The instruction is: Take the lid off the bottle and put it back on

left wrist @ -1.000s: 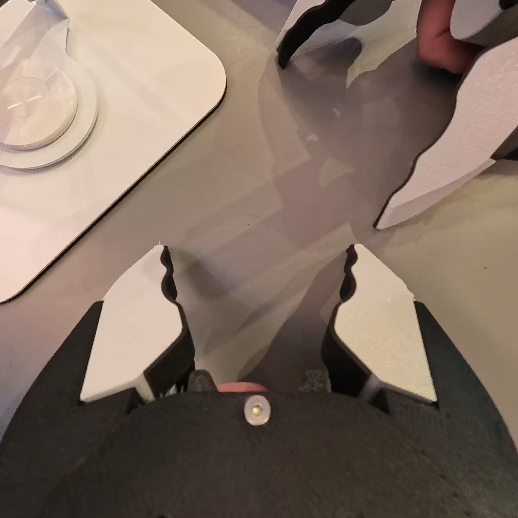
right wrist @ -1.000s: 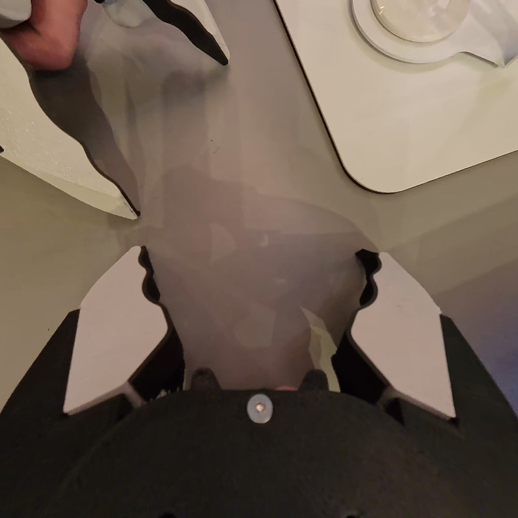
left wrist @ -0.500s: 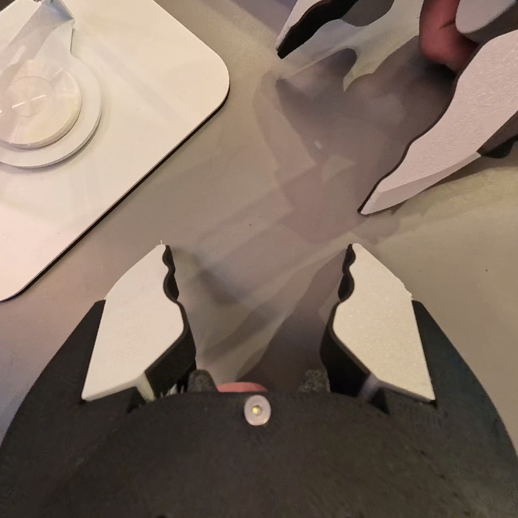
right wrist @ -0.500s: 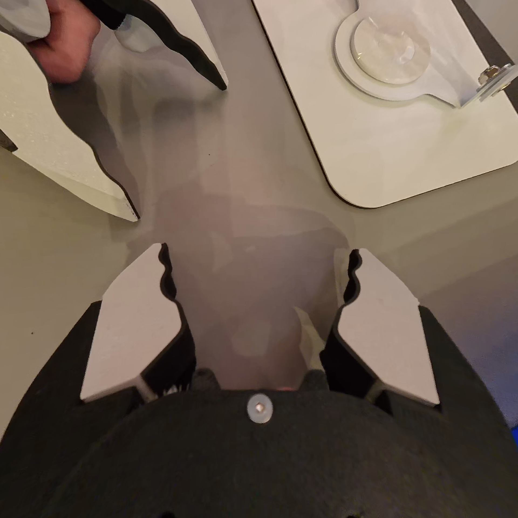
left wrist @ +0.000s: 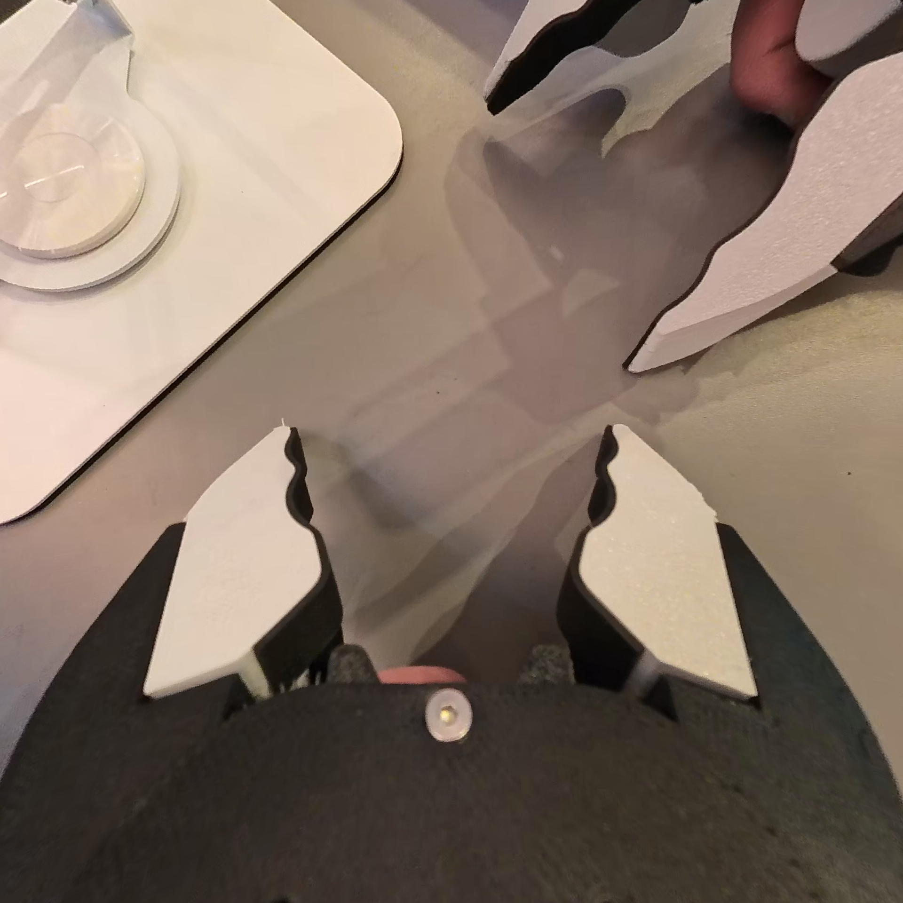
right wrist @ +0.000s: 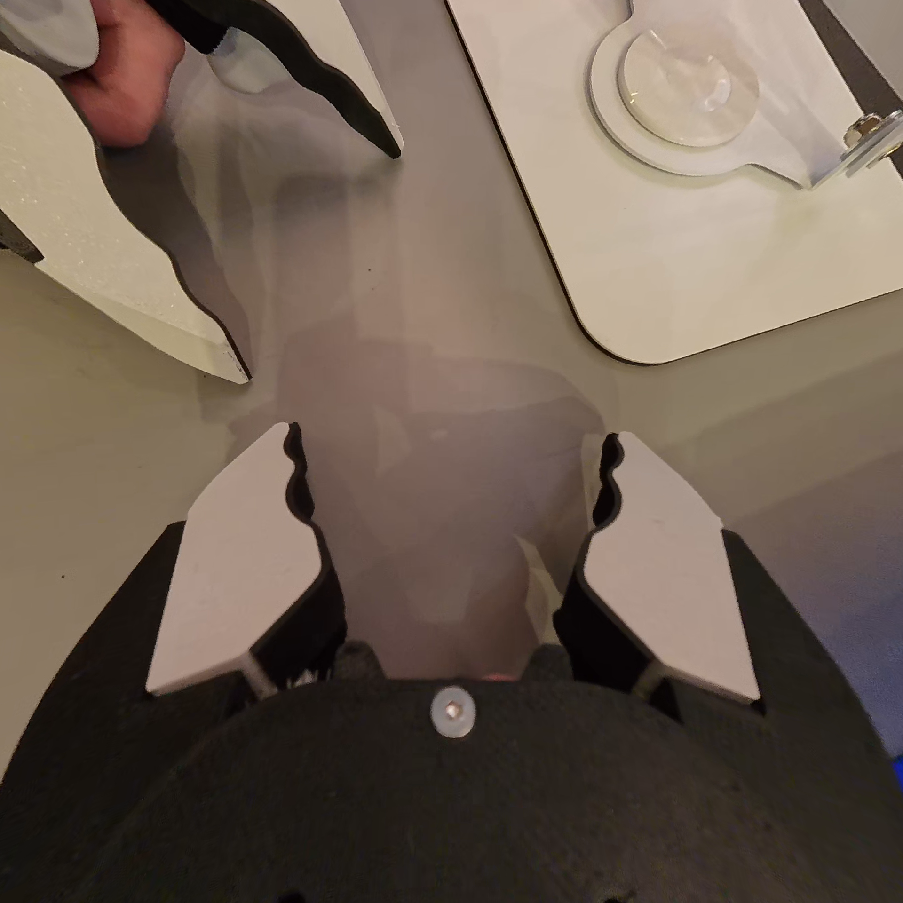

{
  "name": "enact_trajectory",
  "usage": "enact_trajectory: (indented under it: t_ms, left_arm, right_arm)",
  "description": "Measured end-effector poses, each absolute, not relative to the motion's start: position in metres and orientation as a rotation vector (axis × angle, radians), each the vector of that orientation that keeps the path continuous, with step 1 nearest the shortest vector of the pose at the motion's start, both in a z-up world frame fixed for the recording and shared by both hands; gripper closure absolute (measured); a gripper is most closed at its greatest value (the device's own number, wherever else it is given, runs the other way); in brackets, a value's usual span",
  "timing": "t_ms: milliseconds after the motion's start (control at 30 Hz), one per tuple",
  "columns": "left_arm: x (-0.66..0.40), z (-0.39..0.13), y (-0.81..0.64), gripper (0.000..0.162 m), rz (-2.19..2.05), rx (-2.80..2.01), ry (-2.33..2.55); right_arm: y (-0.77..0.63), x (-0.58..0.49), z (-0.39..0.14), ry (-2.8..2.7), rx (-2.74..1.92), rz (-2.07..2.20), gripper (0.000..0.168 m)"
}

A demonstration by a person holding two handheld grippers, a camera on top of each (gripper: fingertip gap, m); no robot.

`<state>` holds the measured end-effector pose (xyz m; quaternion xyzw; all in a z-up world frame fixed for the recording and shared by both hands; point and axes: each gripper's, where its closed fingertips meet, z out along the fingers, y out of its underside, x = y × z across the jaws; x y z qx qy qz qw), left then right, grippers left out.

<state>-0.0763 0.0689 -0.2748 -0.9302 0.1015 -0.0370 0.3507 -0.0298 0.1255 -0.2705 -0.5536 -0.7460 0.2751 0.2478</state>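
Note:
A clear round piece sits in a white ring holder on a white board at the upper left of the left wrist view. I cannot tell whether it is the bottle or its lid. It also shows at the upper right of the right wrist view. My left gripper is open and empty over the grey table. My right gripper is open and empty too. Each gripper faces the other, and each shows in the other's view: the right one and the left one.
A metal bracket with a bolt stands at the holder's end on the white board. A person's hand holds the right gripper, and another hand holds the left one. Grey table lies between the grippers.
The right gripper's jaws have narrowed a little and its view has shifted to show more of the white board. The left gripper has hardly moved.

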Motion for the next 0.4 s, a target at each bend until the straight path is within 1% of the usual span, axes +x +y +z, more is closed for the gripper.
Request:
enact_trajectory:
  t_ms: [400]
  left_arm:
    - [-0.0768, -0.2746, 0.0689, 0.051, -0.095, -2.408, 0.260]
  right_arm:
    - [0.1252, -0.0295, -0.2704, -2.037, -1.508, 0.756, 0.057]
